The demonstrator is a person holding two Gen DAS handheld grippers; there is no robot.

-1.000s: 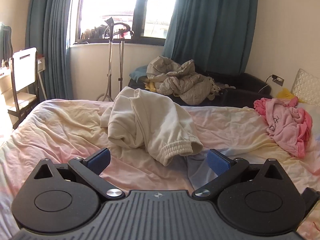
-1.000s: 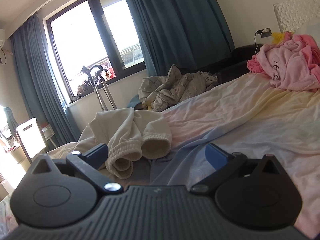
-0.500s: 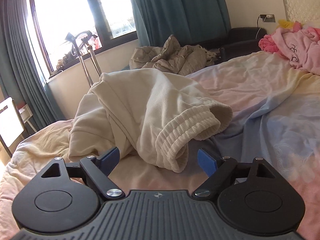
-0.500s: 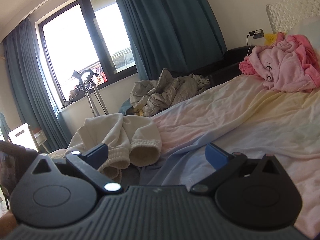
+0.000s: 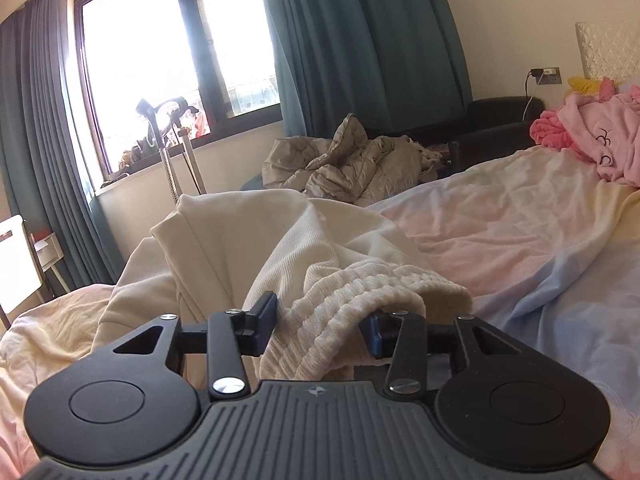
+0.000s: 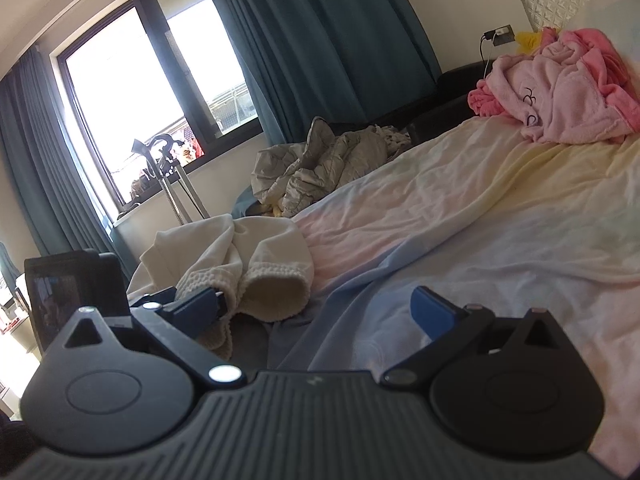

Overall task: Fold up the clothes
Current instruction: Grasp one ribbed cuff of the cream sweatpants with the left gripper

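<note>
Cream sweatpants (image 5: 256, 240) lie crumpled on the bed (image 5: 520, 216). My left gripper (image 5: 320, 326) has its jaws closed in on the ribbed ankle cuff (image 5: 352, 300), which fills the gap between the blue pads. In the right wrist view the sweatpants (image 6: 224, 248) lie ahead to the left, with the second cuff (image 6: 276, 292) open toward me. My right gripper (image 6: 316, 308) is open and empty over the sheet, a little short of that cuff. The left gripper's body (image 6: 76, 292) shows at the left edge there.
A pink robe (image 6: 560, 92) is piled at the bed's far right near the headboard. A grey quilted jacket (image 5: 352, 164) lies on a dark sofa (image 5: 492, 124) beyond the bed. Crutches (image 5: 172, 148) lean under the window. A white chair (image 5: 16, 256) stands at left.
My left gripper moved forward onto the sweatpants cuff and closed on it. My right gripper drifted slightly closer to the other cuff and stayed open.
</note>
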